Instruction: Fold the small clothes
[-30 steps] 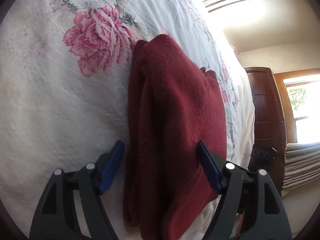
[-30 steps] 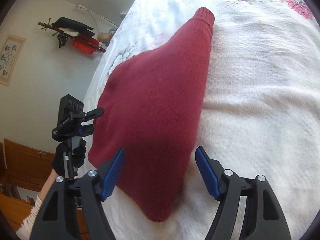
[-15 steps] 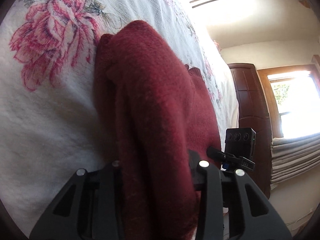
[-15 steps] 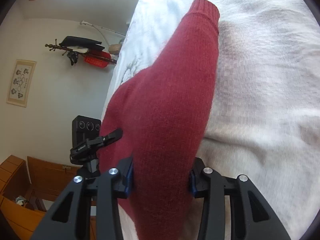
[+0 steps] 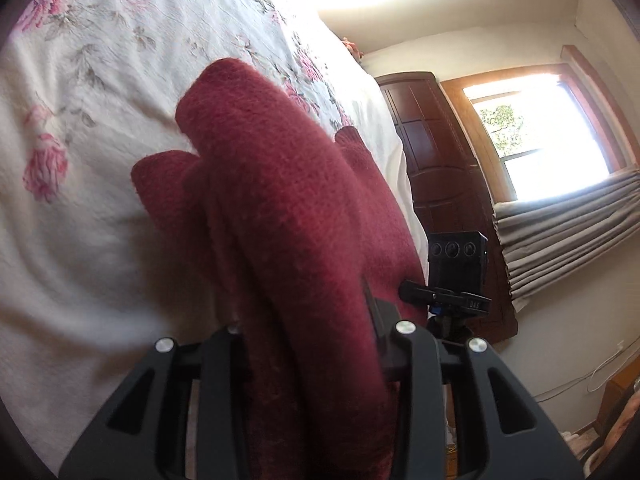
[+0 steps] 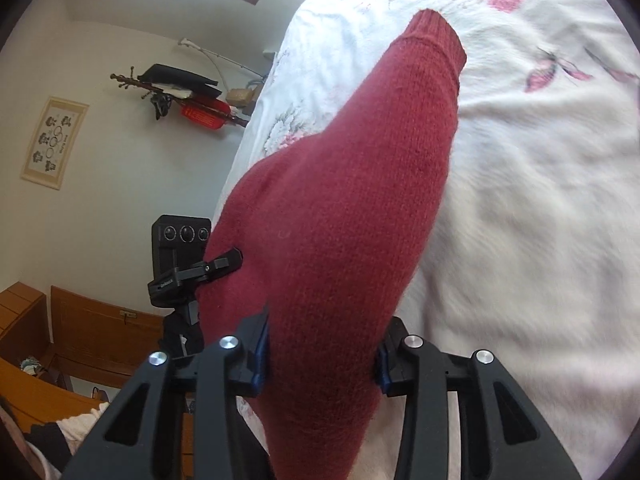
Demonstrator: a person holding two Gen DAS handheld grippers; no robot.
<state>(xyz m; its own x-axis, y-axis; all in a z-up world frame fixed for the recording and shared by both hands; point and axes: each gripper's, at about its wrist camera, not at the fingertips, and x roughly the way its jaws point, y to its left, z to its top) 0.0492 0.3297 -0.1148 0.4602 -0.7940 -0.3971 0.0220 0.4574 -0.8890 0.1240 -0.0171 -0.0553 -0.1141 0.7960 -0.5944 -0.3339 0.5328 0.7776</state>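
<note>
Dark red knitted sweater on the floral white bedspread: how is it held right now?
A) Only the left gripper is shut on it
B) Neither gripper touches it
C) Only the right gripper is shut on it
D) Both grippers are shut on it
D: the dark red knitted sweater is bunched between the closed fingers of the left gripper and of the right gripper, above the floral white bedspread.

Bedspread (image 6: 540, 200) bare right of sweater (image 6: 360, 200).

Both jaws now clamped, red sweater (image 6: 344, 208) lifted
</note>
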